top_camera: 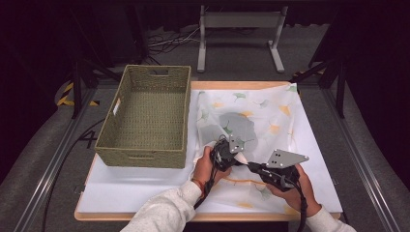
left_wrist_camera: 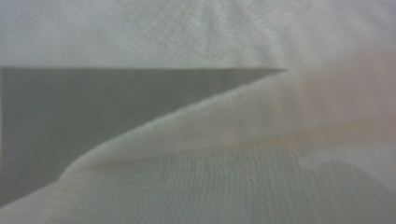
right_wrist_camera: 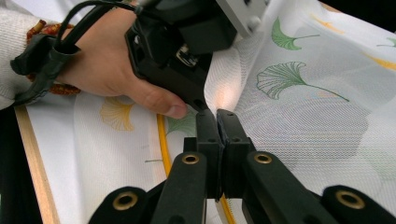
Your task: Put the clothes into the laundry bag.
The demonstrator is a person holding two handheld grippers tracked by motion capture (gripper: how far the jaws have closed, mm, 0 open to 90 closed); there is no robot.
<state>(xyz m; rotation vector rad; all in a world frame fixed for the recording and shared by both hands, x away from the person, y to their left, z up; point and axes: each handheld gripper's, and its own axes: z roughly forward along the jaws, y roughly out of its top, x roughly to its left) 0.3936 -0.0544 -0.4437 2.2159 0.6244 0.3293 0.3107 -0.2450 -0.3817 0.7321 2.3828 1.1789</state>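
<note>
Sheer leaf-printed cloth pinched at its near edge by both hand-held grippers.

My left hand-held gripper and right hand-held gripper are both clamped shut on the cloth, tips nearly touching; it spreads away from them across the counter, and the woven basket lies to my left, nearer the left hand.

A sheer white cloth printed with green and yellow ginkgo leaves lies spread over the right half of the worktop, right of the basket. Its near-left part is lifted and bunched, and a grey piece shows through its middle.
</note>
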